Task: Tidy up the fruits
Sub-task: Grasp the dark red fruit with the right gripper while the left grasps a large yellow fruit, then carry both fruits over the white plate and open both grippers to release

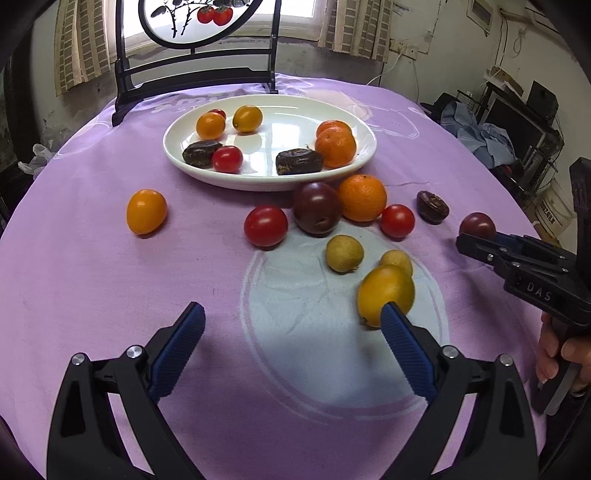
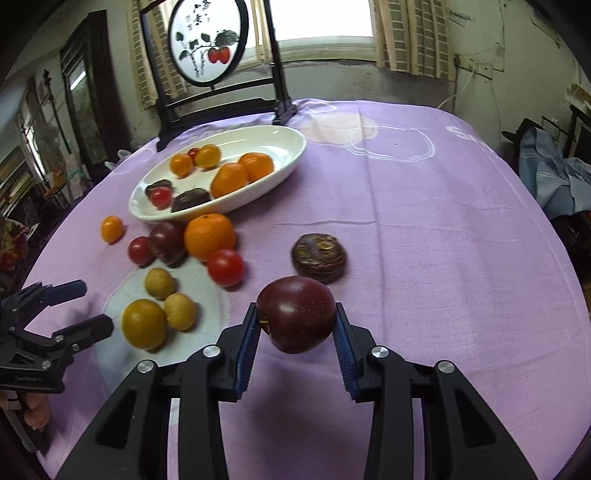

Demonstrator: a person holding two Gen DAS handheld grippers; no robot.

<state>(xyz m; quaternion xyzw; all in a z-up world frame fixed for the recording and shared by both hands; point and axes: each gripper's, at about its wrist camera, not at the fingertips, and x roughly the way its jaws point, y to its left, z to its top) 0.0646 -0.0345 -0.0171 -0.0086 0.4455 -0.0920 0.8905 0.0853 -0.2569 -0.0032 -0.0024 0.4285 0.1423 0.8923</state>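
A white oval plate [image 1: 364,155] [image 2: 291,155] holds several oranges, tomatoes and dark fruits. Loose fruit lies on the purple cloth in front of it: an orange [image 1: 362,197] [image 2: 209,236], a dark plum [image 1: 317,208], red tomatoes [image 1: 265,225], and a yellow fruit [image 1: 386,293] [image 2: 144,323]. My right gripper [image 2: 297,323] [image 1: 474,240] is shut on a dark red plum [image 2: 295,314] [image 1: 477,224]. My left gripper [image 1: 293,317] [image 2: 92,306] is open and empty, its right fingertip at the yellow fruit.
A black framed screen with a round painting [image 1: 192,22] [image 2: 207,40] stands behind the plate. A brown flat fruit [image 2: 319,256] [image 1: 432,206] lies just beyond the held plum. Two small tan fruits [image 1: 344,253] lie near the yellow one. Clutter sits off the table at right.
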